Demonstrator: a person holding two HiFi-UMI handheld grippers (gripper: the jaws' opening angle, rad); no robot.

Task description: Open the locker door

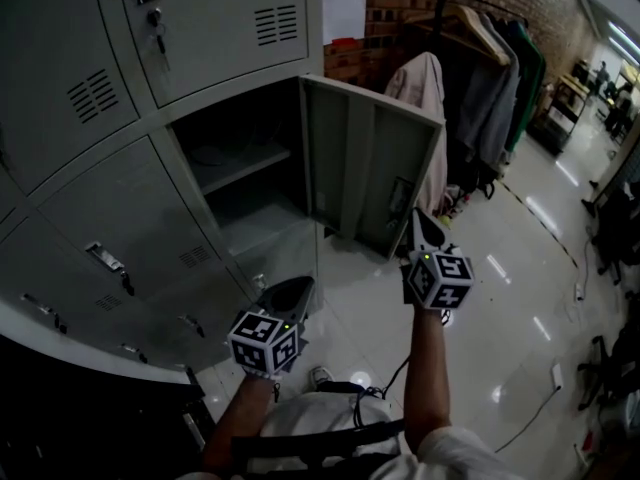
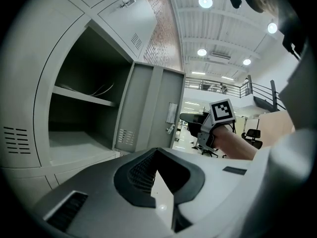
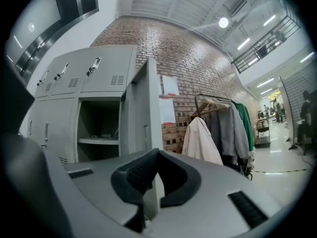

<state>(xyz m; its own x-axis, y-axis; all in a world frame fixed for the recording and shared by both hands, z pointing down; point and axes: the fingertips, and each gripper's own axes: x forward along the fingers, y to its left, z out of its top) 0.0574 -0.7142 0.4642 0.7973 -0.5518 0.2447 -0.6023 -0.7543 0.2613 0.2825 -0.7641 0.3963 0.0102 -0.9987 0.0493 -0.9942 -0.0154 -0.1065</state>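
Note:
The grey locker door stands swung wide open, its inner face toward me. Its compartment is dark, with a shelf and a cable on it. My right gripper hovers just beside the door's lower free corner, jaws closed together with nothing in them. In the right gripper view the door rises straight ahead of the right gripper. My left gripper hangs lower, in front of the locker bank, also shut and empty. In the left gripper view, the left gripper faces the door and the right gripper.
Closed lockers fill the left side, one above with keys in its lock. A clothes rack with jackets stands behind the door against the brick wall. Cables lie on the glossy floor at right.

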